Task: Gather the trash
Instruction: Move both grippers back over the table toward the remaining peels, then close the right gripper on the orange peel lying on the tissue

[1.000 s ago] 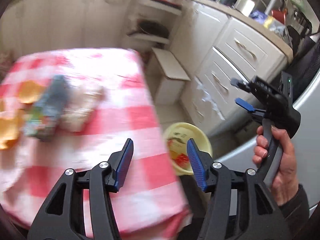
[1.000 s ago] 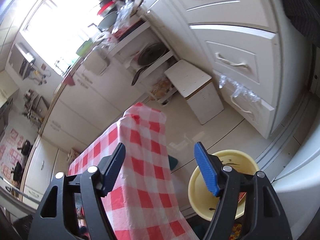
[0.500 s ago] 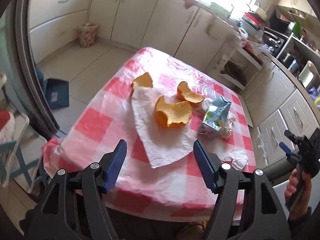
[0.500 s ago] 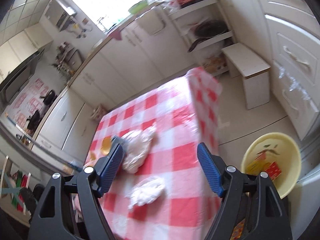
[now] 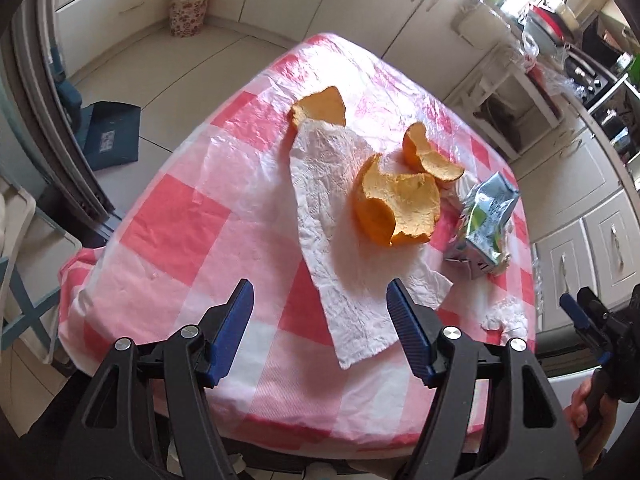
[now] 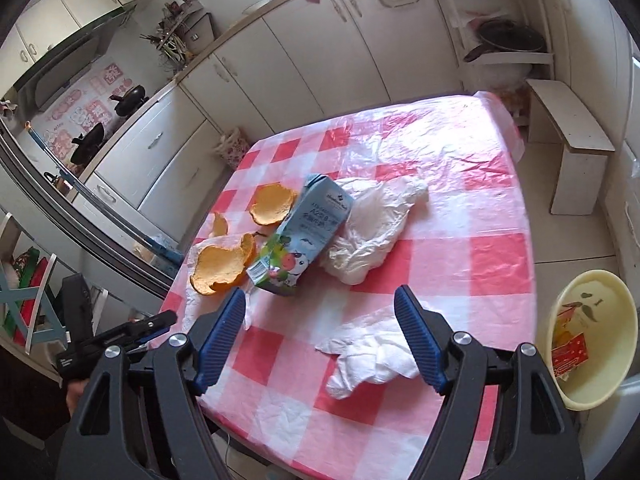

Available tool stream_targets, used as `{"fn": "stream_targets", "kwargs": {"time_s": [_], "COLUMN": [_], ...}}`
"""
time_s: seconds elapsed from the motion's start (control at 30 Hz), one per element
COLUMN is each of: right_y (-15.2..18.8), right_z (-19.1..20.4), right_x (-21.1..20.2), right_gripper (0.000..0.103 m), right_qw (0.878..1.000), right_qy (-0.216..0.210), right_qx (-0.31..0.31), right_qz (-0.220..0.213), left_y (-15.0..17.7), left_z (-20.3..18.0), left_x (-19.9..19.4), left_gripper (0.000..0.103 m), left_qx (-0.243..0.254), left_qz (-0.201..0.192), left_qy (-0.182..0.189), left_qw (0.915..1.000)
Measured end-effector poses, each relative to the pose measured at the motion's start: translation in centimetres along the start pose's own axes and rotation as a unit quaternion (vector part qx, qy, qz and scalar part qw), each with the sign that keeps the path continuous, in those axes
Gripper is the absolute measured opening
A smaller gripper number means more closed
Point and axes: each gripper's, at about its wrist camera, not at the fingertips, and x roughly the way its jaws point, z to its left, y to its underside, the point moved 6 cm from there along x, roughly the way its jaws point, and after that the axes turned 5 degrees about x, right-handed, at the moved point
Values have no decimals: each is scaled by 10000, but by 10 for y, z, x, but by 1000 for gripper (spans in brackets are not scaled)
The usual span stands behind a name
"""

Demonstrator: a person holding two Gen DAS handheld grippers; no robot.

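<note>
A red-and-white checked table [image 5: 168, 220] holds trash. Orange peels [image 5: 396, 208] lie on a flat white paper towel [image 5: 332, 208], beside a crushed blue milk carton [image 5: 484, 224]. In the right wrist view the carton [image 6: 304, 236] lies next to a clear plastic bag [image 6: 372, 232], with a crumpled white tissue [image 6: 372, 356] near the front edge. My left gripper [image 5: 320, 320] is open and empty above the towel's near end. My right gripper [image 6: 320, 328] is open and empty just over the tissue.
A yellow basin [image 6: 592, 340] holding red packaging stands on the floor right of the table. A white stool [image 6: 568, 140] stands beyond it. Cabinets [image 6: 280, 80] line the walls. A small floral basket [image 5: 188, 12] and a dark mat [image 5: 112, 136] are on the floor.
Both cameras swung from the cabinets and basin toward the table top. Both grippers now hover over the trash, closer than half a second ago. Jaws stayed open.
</note>
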Motion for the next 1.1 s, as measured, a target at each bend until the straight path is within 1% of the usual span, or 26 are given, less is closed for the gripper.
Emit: {"fn": "stream_targets", "kwargs": {"time_s": [0.07, 0.13, 0.17, 0.2, 0.27, 0.3, 0.33, 0.37, 0.4, 0.43, 0.47, 0.5, 0.57, 0.67, 0.73, 0.8, 0.9, 0.93, 1.0, 1.1], "right_y": [1, 2, 2, 2, 3, 4, 5, 8, 10, 12, 14, 15, 18, 19, 19, 18, 17, 16, 15, 14], "right_z": [3, 9, 12, 13, 16, 20, 26, 35, 43, 54, 63, 71, 88, 107, 113, 114, 111, 108, 101, 94], "right_x": [6, 11, 14, 17, 21, 25, 29, 33, 38, 46, 53, 62, 82, 115, 134, 143, 157, 160, 166, 168], "right_gripper": [74, 74, 74, 74, 74, 74, 74, 74, 74, 74, 74, 74, 74, 69, 62, 61, 55, 49, 48, 48], "right_qw": [9999, 9976, 9949, 9923, 9892, 9865, 9831, 9789, 9750, 9715, 9688, 9662, 9637, 9659, 9694, 9705, 9719, 9726, 9720, 9684], "right_qy": [-117, -583, -859, -1048, -1227, -1370, -1540, -1729, -1890, -2020, -2106, -2175, -2196, -2027, -1869, -1820, -1689, -1639, -1552, -1584], "right_qx": [57, 258, 401, 510, 612, 653, 675, 683, 673, 652, 632, 624, 611, 601, 663, 732, 934, 994, 1154, 1425], "right_qz": [98, 256, 345, 425, 524, 619, 724, 846, 951, 1053, 1144, 1235, 1393, 1492, 1446, 1398, 1345, 1318, 1333, 1297], "left_y": [1, 0, -2, -4, -8, -10, -11, -13, -14, -14, -14, -13, -13, -15, -18, -19, -20, -19, -20, -18], "left_z": [-5, -9, -12, -14, -15, -15, -14, -16, -16, -17, -17, -18, -16, -9, -1, 6, 20, 23, 28, 27], "left_x": [9, 15, 17, 17, 20, 22, 23, 24, 25, 27, 29, 30, 29, 19, 11, 5, 0, -1, -2, -2], "left_gripper": [66, 66, 66, 65, 65, 63, 57, 46, 40, 27, 16, 13, 6, 2, 1, 1, 1, 1, 1, 1], "left_qx": [88, 177, 253, 288, 264, 242, 235, 258, 281, 309, 336, 385, 448, 444, 435, 407, 304, 267, 200, 226], "left_qz": [117, 162, 127, 117, 85, 69, 40, 33, 43, 74, 101, 114, 90, 2, -76, -110, -96, -84, -60, 11], "left_qy": [-62, -121, -185, -196, -201, -202, -227, -230, -209, -157, -117, -102, -100, -8, 52, 102, 156, 182, 244, 328], "left_qw": [9999, 9996, 9994, 9993, 9994, 9995, 9995, 9994, 9994, 9994, 9993, 9991, 9989, 9990, 9990, 9991, 9994, 9994, 9995, 9992]}}
